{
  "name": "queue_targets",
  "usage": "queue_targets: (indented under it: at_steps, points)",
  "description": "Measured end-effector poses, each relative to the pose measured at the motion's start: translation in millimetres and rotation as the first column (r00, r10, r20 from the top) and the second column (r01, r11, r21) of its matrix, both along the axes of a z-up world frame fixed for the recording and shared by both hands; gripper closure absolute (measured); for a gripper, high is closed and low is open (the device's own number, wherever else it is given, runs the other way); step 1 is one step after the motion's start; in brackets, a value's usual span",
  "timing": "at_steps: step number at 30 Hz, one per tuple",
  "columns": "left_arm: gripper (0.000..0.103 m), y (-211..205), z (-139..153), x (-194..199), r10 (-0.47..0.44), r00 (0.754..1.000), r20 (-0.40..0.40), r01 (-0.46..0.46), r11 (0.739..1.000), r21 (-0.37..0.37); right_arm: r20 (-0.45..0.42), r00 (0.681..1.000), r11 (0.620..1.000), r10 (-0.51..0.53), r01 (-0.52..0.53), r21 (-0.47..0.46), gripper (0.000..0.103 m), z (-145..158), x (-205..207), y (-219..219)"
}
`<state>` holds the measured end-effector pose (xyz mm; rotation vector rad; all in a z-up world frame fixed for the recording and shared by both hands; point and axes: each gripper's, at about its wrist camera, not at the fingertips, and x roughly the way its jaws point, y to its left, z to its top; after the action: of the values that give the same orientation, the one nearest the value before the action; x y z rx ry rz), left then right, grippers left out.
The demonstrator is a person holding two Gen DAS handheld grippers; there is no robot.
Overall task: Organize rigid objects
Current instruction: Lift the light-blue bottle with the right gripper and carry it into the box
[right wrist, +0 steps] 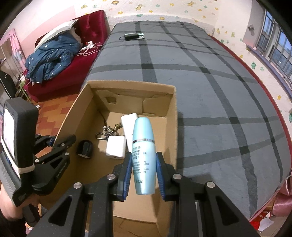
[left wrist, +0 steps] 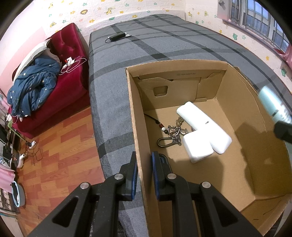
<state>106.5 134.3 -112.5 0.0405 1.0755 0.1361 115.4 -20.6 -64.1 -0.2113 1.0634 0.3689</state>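
Home bedroom: plaid bed (right wrist: 209, 87), red sofa (left wrist: 71, 76), probably child's wallpaper (left wrist: 102, 12).

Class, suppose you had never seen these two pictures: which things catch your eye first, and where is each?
The pale blue bottle stands out, clamped in the right gripper above the open cardboard box on the grey plaid bed. Next, the left gripper straddles the box's left wall, with white chargers and keys inside.

Grey plaid bedspread (left wrist: 164, 47), black charger (left wrist: 116, 37) on it at 12 o'clock; red sofa (left wrist: 73, 80) at 10 o'clock bearing blue star-print quilt (left wrist: 32, 87), white cables (left wrist: 73, 65); window (right wrist: 273, 45) at 2 o'clock.
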Motion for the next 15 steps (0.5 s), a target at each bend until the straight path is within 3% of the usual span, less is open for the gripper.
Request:
queue_targets:
  at_steps: [15]
  points:
    - [0.087, 0, 0, 0, 0.0, 1.0, 0.002, 0.0, 1.0, -0.005, -0.125, 0.992, 0.999, 0.026, -0.029, -0.019, 0.076, -49, 19, 40]
